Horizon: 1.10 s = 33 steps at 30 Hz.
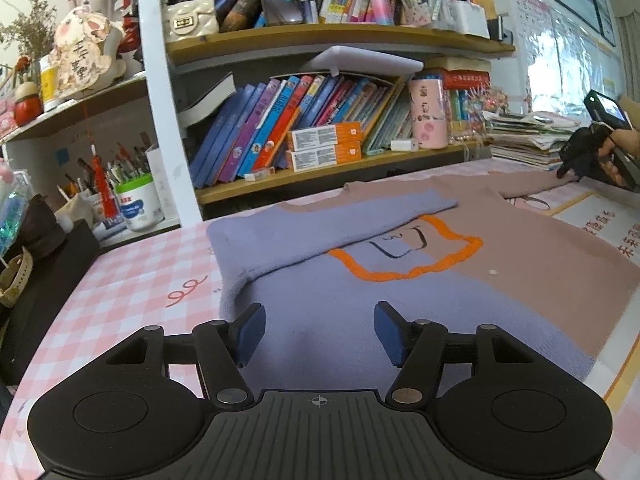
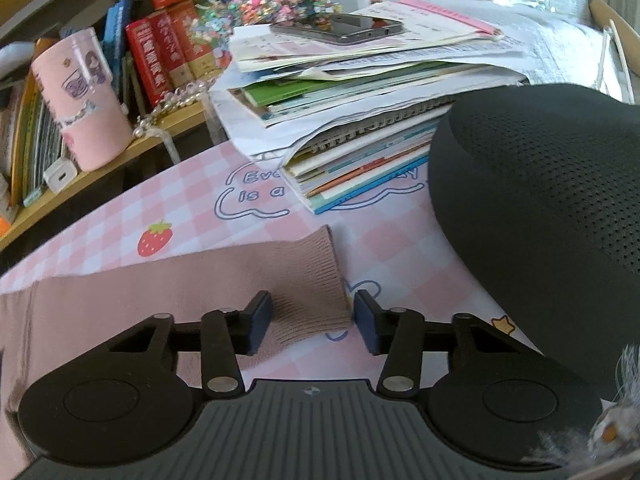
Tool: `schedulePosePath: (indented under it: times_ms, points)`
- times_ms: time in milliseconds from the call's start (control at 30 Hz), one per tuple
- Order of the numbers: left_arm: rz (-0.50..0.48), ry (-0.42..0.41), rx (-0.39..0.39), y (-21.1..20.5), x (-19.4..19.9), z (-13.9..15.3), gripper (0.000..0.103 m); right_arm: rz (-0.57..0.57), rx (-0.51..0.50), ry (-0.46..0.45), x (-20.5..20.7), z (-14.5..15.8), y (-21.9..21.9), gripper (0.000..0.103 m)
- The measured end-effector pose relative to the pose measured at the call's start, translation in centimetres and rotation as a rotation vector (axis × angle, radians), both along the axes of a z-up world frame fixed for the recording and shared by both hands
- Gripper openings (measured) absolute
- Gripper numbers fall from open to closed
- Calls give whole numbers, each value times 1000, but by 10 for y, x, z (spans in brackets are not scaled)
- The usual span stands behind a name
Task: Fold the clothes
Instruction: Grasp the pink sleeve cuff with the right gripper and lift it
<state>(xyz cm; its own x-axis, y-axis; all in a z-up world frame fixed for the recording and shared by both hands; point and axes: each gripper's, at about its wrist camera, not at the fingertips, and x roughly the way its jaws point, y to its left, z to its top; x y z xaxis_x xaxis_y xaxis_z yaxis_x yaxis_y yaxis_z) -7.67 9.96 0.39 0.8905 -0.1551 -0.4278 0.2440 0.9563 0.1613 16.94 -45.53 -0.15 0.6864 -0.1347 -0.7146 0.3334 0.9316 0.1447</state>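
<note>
While the sweater [image 1: 400,280] lies flat on the pink-checked counter [image 1: 120,280] (its lilac sleeve [image 1: 320,224] already folded across the chest), the left gripper [image 1: 319,332] hovers over the hem, jaws released and empty. The right gripper [image 2: 313,326] straddles the outstretched brown cuff [image 2: 312,280], jaws parted, pads not yet pressing it.

You're looking at a lavender-and-mauve sweater [image 1: 400,280] showing an orange outline, lying on a pink-and-white checked tablecloth [image 1: 132,280].
</note>
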Motion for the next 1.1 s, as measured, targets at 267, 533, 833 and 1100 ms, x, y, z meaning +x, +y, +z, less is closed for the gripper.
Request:
schedulePosePath:
  times_ms: [267, 533, 833, 1100]
  points:
    - [-13, -3, 35, -6, -1, -1, 63, 70, -28, 10, -1, 0, 12, 13]
    - [-19, -14, 26, -6, -3, 0, 65, 239, 78, -177, -14, 72, 71, 10]
    - [-46, -39, 15, -5, -7, 2, 68, 561, 127, -431, -31, 181, 205, 9]
    - [-30, -54, 22, -6, -8, 2, 72, 782, 64, -393, -22, 189, 336, 9]
